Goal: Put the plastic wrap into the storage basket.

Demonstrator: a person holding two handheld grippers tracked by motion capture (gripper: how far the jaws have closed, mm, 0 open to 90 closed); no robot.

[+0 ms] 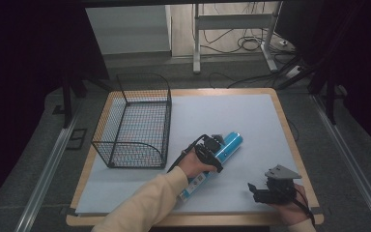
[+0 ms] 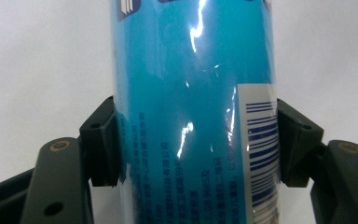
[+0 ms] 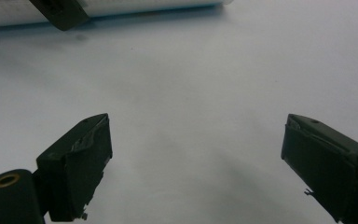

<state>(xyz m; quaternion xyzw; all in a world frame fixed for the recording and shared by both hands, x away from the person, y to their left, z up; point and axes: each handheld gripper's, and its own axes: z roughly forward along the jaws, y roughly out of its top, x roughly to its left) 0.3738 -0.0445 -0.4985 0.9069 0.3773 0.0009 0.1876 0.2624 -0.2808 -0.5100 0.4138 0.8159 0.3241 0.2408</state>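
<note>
A long blue can (image 1: 231, 143) with a white, barcoded lower end lies slantwise on the white sheet (image 1: 222, 111), its top toward the far right. My left gripper (image 1: 216, 149) is shut on the blue can around its middle. In the left gripper view both pads (image 2: 106, 140) press against the blue can (image 2: 186, 107) from either side. My right gripper (image 1: 254, 188) rests open near the table's front right corner, apart from the can. Its jaws (image 3: 196, 154) stand wide over bare sheet, with the can's white end (image 3: 130, 6) lying farther off.
A black wire basket (image 1: 136, 123) stands on the left half of the table, open at the top. The table's wooden edge (image 1: 290, 140) frames the sheet. Metal rails, a stand's legs and cables lie on the floor beyond.
</note>
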